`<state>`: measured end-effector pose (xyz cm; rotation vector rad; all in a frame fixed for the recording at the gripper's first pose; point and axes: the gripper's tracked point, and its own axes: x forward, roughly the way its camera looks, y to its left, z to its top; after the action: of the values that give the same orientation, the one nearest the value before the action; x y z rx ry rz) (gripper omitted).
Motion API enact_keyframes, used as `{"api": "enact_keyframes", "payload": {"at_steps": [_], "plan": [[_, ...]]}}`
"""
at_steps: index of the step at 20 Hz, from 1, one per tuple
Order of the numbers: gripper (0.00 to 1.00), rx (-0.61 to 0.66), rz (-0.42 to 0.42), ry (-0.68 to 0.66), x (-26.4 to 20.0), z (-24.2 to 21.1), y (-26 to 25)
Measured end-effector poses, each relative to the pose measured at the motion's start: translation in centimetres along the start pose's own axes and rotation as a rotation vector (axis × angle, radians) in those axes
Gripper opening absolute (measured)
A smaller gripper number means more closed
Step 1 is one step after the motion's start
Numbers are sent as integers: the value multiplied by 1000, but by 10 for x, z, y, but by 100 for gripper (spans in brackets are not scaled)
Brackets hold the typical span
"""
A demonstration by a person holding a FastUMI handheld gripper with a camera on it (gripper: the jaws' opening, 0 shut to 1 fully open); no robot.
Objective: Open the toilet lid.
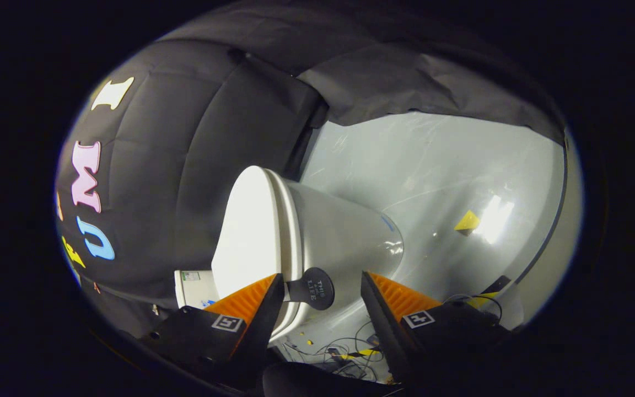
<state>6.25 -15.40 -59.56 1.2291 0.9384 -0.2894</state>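
With the tool [322, 289] wide open and holding nothing, and the toilet lid [251, 231] down on the bowl just ahead, its round lift tab [315, 288] between the fingers, centre the fingers on the tab, close firmly, then swing the lid up about its hinge.

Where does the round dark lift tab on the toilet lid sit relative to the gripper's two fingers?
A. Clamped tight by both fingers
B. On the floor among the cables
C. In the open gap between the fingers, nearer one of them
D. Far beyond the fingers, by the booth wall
C: the lift tab sits in the gap of the open gripper, close to one finger, sticking out from the toilet lid.
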Motion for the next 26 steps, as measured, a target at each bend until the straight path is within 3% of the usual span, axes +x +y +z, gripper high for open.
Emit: {"api": "enact_keyframes", "payload": {"at_steps": [2, 7, 14, 16, 17, 26], "plan": [[89, 4, 21, -6, 4, 0, 1], [30, 51, 53, 20, 15, -5, 1], [29, 55, 136, 40, 13, -9, 9], [29, 79, 151, -8, 11, -24, 14], [6, 69, 155, 39, 19, -10, 15], [5, -16, 153, 7, 0, -5, 23]]}}
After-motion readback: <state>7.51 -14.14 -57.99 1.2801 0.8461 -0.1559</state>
